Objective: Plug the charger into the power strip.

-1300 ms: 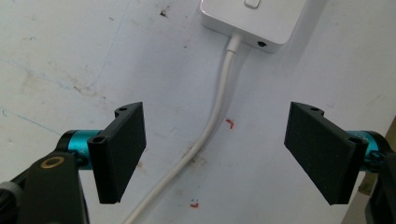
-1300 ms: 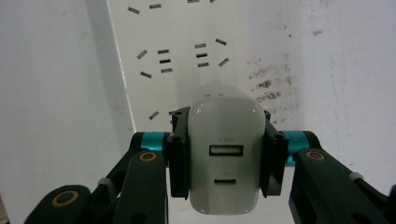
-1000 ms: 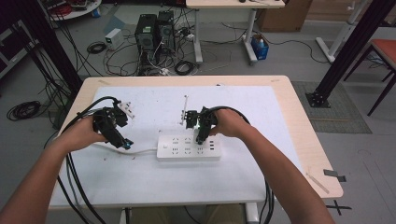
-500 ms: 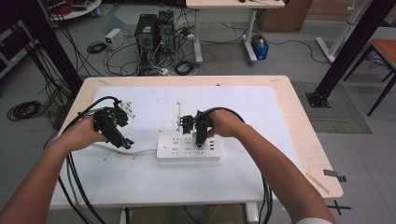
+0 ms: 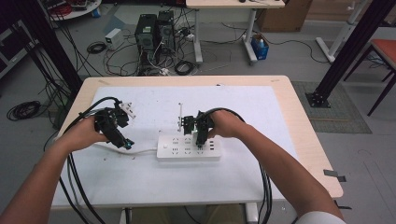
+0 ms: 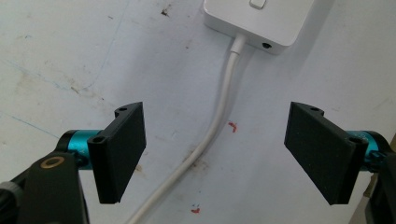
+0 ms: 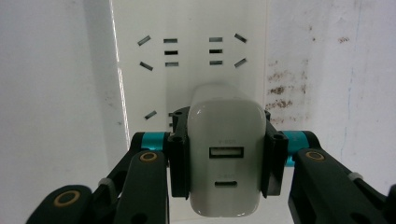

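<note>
A white power strip point(image 5: 187, 148) lies flat in the middle of the white-covered table point(image 5: 261, 112). Its white cable point(image 6: 219, 116) leaves the strip's end point(image 6: 261, 21) and runs between the jaws of my left gripper point(image 6: 219, 154), which stands wide open just above the table surface. In the high view that left gripper point(image 5: 122, 141) is left of the strip. My right gripper point(image 7: 226, 140) is shut on a white USB charger point(image 7: 226, 163), held right over the strip's sockets point(image 7: 191, 51). From above, the right gripper point(image 5: 198, 140) is over the strip's middle.
A small white plug point(image 5: 127, 108) lies on the table behind the left gripper. Black cables trail from both grippers over the near edge. Computer towers point(image 5: 154, 30) and loose wiring sit on the floor beyond the table.
My right gripper has come slightly nearer and lower with the charger, onto the power strip. The left gripper has barely moved.
</note>
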### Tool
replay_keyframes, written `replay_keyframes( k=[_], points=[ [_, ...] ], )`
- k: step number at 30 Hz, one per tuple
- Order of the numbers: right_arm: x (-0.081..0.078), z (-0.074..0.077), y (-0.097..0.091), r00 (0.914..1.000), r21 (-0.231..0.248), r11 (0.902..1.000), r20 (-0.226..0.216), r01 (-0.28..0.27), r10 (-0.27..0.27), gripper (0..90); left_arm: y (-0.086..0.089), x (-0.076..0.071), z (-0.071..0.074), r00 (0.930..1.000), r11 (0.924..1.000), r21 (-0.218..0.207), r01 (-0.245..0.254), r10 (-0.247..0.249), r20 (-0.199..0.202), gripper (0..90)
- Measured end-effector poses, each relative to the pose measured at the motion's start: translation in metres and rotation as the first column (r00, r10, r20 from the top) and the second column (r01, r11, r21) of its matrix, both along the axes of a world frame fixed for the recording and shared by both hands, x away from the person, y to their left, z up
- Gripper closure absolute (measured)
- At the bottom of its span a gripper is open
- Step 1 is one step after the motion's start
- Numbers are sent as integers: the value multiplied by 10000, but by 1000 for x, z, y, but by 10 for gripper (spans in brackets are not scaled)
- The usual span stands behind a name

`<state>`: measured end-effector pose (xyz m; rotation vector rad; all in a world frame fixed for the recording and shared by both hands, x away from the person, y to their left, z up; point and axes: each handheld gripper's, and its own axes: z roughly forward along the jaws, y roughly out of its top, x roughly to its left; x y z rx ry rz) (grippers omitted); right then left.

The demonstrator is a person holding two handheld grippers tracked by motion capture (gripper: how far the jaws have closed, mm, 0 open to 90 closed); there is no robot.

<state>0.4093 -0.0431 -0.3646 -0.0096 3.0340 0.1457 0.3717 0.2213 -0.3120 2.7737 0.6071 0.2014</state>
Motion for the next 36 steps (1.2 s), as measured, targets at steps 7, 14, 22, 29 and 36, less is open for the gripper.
replay_keyframes(
  k=[7, 14, 22, 29, 36],
  points=[
    [11, 0, 0, 9977, 1, 9999, -657, 140, -140, 630, 1, 2, 0, 10000, 10000, -10, -47, 47, -3, 207],
    [-2, -3, 7, 9998, -473, 9987, 142, -160, 167, 629, -1, 4, -1, 10000, 10000, -34, -21, 20, -20, 207],
    [12, -4, 3, 9978, -96, 9999, -651, 143, -149, 628, -2, 4, 0, 10000, 9999, -109, -8, 8, 19, 207],
    [13, -5, 0, 9963, 32, 9999, -845, 169, -166, 628, 0, 4, 0, 10000, 9998, -172, -40, 41, 75, 207],
    [17, -6, -1, 9942, 136, 9999, -1072, 83, -68, 626, -2, 4, 0, 10000, 9998, -174, 20, -18, 81, 207]
  ],
)
